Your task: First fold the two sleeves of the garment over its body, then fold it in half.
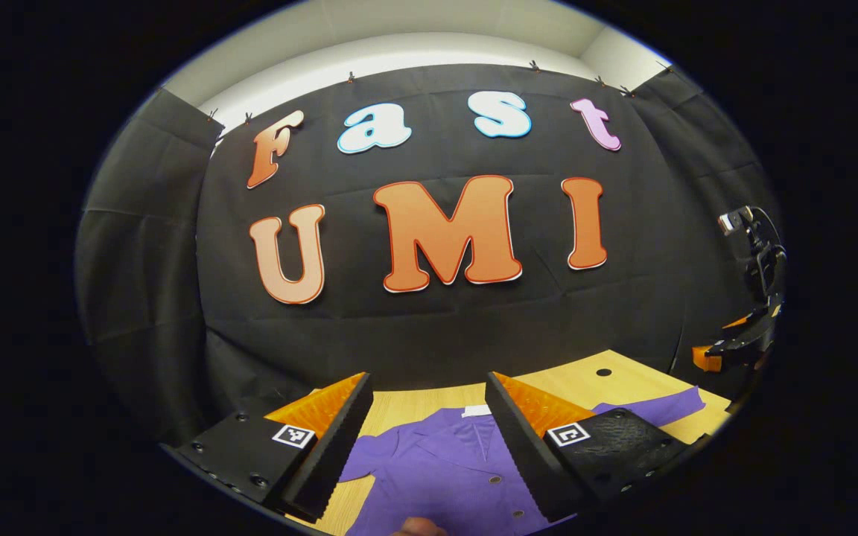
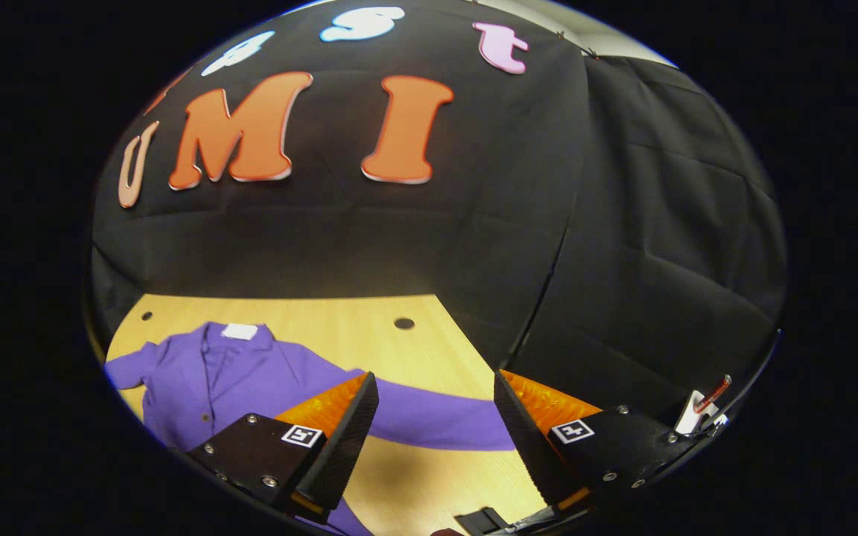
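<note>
Left gripper view: your left tongs [image 1: 429, 387] are sitting released, jaws spread wide, nothing between them, raised above the near part of the table [image 1: 429, 398]. The purple garment [image 1: 444, 469] is lying flat on the table, showing in the gap between the jaws at 6 o'clock, collar and its white tag [image 1: 476, 410] pointing away toward the black wall [image 1: 429, 320]. Buttons are showing down its front. One sleeve [image 1: 660, 409] is stretching out toward 4 o'clock, unfolded; the other is bending off toward 7 o'clock, partly hidden behind the left jaw. A round hole [image 1: 603, 371] is showing in the tabletop toward 4 o'clock. The other gripper [image 1: 742, 339] is hanging at 3 o'clock by the edge, well apart from the garment; I cannot tell its jaw state from here.

Right gripper view: your right tongs [image 2: 436, 387] are also standing released, jaws wide apart, gripping nothing. The garment's body [image 2: 205, 380] is lying at 8 o'clock on the table [image 2: 354, 335], white tag [image 2: 239, 331] at the collar. Its long sleeve [image 2: 436, 417] is running straight across the gap between the jaws, flat on the wood, not folded over the body. The short-looking far sleeve [image 2: 127, 368] is sticking out at 9 o'clock. Two round holes are showing in the tabletop, one [image 2: 404, 323] at 12 o'clock just above centre, one [image 2: 147, 316] at 10 o'clock.
</note>
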`<state>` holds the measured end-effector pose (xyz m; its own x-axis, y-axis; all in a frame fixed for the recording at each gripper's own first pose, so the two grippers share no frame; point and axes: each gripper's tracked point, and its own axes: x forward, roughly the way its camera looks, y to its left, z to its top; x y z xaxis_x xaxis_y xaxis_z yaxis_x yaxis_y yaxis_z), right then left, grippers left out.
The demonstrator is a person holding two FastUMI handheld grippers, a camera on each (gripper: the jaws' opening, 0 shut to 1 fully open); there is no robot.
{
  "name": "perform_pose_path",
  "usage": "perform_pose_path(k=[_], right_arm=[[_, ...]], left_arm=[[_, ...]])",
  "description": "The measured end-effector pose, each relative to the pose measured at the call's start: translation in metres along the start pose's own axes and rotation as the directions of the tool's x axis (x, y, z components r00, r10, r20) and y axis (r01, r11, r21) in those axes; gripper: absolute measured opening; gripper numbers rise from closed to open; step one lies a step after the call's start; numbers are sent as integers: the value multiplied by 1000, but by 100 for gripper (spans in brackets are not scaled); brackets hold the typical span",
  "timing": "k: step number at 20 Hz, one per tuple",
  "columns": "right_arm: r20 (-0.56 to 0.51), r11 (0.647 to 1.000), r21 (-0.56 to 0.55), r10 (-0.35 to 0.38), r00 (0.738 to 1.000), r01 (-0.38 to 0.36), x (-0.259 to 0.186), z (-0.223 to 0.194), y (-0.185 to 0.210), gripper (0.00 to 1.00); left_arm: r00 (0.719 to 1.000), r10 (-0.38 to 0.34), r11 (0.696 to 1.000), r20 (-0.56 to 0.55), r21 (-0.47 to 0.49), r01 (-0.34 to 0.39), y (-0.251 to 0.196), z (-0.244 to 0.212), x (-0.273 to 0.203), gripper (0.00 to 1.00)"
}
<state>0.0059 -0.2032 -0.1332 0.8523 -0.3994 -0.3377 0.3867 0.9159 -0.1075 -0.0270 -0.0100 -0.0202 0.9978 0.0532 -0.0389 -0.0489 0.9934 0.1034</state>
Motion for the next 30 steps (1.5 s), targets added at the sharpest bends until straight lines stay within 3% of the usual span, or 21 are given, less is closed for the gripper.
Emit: perform_pose_path(k=[5, 8, 13, 16, 21, 26, 30], right_arm=[[-100, 999, 4, -48, 994, 49, 37, -33, -46, 96], [-185, 999, 26, -33, 982, 39, 62, -49, -60, 96], [-363, 999, 17, -23, 932, 32, 96, -87, -91, 96], [-504, 999, 49, 45, 862, -24, 115, -119, -91, 96], [-643, 998, 44, 68, 763, -51, 147, -152, -105, 98], [-748, 986, 165, 126, 651, -1, 175, -180, -100, 97], [-786, 970, 239, 171, 594, 36, 185, -194, -93, 96]], left_arm=[[999, 27, 1000, -25, 4, -27, -5, -5, -2, 97], [998, 40, 999, -38, 11, -39, -12, -8, -4, 97], [995, 74, 997, -69, 21, -72, -21, -17, -7, 97], [991, 96, 995, -96, 29, -94, -24, -25, -10, 97], [983, 123, 991, -135, 61, -116, -28, -33, -15, 97], [973, 135, 990, -185, 60, -126, -31, -44, -12, 98], [969, 146, 988, -201, 76, -133, -33, -48, -10, 96]])
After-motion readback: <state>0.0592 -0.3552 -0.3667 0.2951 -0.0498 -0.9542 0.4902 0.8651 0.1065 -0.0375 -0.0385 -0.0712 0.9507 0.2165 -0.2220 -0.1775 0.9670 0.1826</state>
